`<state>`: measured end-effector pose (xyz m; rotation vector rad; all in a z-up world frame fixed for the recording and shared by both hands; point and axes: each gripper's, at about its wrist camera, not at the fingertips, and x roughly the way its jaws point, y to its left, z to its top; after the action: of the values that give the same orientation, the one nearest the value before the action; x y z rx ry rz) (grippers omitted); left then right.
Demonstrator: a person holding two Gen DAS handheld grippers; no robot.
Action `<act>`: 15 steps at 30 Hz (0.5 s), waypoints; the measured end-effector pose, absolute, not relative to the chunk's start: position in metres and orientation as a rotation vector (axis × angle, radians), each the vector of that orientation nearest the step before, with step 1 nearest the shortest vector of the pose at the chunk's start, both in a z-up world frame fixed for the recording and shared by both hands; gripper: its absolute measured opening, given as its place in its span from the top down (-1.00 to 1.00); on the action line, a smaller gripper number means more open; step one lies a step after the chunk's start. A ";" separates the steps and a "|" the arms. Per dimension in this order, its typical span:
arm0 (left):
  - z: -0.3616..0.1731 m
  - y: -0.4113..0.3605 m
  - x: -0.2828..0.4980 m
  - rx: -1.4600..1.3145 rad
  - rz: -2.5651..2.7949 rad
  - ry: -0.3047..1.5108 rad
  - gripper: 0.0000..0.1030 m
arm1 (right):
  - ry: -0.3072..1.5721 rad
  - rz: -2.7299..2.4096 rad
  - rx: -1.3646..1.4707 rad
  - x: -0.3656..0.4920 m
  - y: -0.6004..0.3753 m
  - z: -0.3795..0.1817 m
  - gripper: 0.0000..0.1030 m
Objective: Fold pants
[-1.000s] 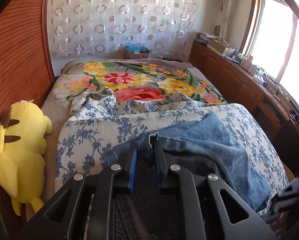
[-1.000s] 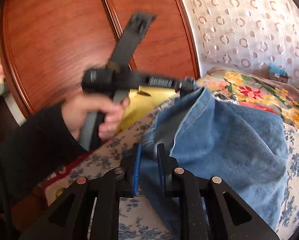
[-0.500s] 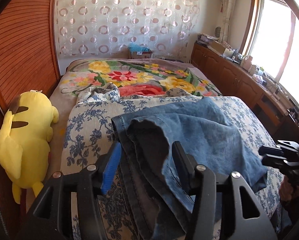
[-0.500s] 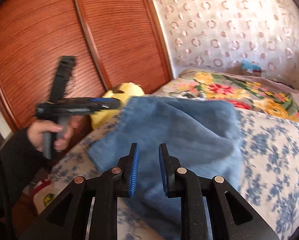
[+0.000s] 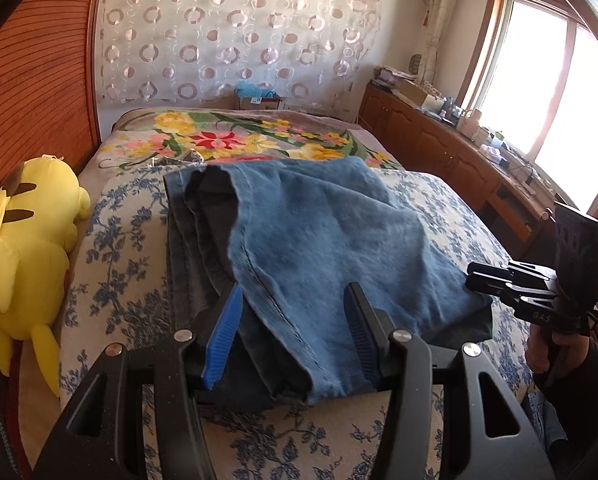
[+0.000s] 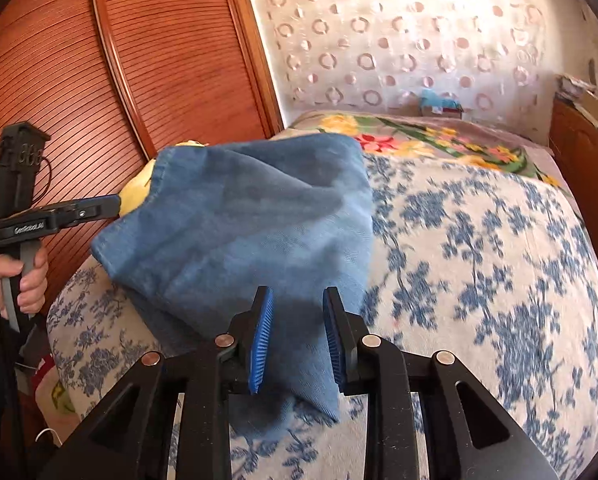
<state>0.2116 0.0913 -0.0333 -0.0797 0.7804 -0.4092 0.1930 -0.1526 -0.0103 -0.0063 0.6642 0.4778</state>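
Dropped since 1 second back: jeans (image 5: 323,240) no longer lifted, now lying folded across mid-frame on the blue-flowered quilt (image 5: 111,264). Left gripper (image 5: 295,320) spread wide, nothing pinched. Right gripper (image 6: 297,340) just easing apart, denim between the pads but released. Likely soft, fairly heavy, floppy cloth; best pinched at the thick hem or seam near the bottom. Yellow plush toy (image 5: 31,248) at left edge, clear of the fold.

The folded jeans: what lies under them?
The jeans lie on a blue-and-white floral quilt, which shows on all sides. Dark inner denim layers peek out at the left edge. Anything beneath the pile's middle is covered.
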 end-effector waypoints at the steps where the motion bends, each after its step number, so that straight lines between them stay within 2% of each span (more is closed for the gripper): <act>1: -0.036 0.089 0.208 -0.078 -0.411 0.785 -0.04 | 0.669 0.473 -0.005 0.191 -0.151 -0.011 0.48; 13: -0.064 0.076 0.193 -0.020 -0.366 0.813 -0.04 | 0.711 0.426 0.019 0.165 -0.134 -0.022 0.39; 15: -0.065 0.073 0.189 0.001 -0.359 0.804 0.06 | 0.699 0.413 -0.012 0.159 -0.132 -0.028 0.39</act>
<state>0.1893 0.0728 -0.0649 0.0008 0.8038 -0.3593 0.1586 -0.1318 -0.0280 -0.0117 0.6990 0.4129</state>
